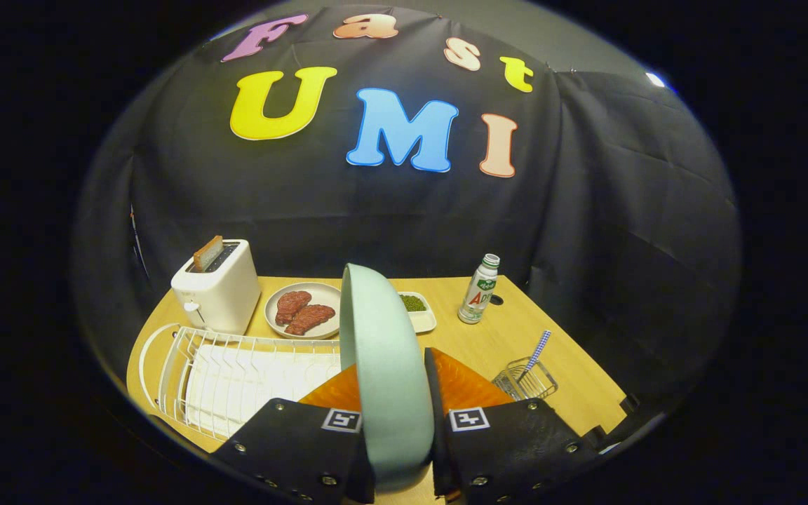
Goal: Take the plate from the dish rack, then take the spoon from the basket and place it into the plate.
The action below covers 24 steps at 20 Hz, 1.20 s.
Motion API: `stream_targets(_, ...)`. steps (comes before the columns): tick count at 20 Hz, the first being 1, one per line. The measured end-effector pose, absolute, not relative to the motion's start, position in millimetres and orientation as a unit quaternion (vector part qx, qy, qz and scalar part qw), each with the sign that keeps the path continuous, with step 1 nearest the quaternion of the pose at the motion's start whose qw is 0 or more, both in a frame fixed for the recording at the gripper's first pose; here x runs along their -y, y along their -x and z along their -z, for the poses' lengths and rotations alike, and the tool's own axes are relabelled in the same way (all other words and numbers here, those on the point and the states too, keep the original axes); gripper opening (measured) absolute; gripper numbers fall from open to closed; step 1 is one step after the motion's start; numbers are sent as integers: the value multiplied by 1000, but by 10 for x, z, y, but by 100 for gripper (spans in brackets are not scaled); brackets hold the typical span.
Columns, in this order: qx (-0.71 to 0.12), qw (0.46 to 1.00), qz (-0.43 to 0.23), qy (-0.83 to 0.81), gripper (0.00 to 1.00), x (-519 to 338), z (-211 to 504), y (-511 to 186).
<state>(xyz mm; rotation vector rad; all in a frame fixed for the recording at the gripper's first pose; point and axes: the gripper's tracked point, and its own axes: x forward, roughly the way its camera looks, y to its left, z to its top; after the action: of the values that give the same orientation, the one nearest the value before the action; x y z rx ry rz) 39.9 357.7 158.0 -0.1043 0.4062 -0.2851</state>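
Note:
A pale green plate [384,365] stands on edge between my two fingers, and my gripper [393,393] is shut on it, one finger pressed on each face. The plate is lifted above the table, right of the white wire dish rack [236,375], which lies to the left of my fingers. Right of my fingers sits a small wire basket [524,381], and a spoon with a blue checked handle [538,351] leans out of it.
A white toaster [216,286] with a slice of toast stands beyond the rack. A grey plate with two pieces of meat [302,311], a small white dish of green bits [418,308] and a bottle [480,290] stand farther back on the wooden table [572,379].

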Motion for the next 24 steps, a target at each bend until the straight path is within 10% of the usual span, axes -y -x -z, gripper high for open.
stream_targets(24,-329,942,24,-55,30,-3642,-67,1048)
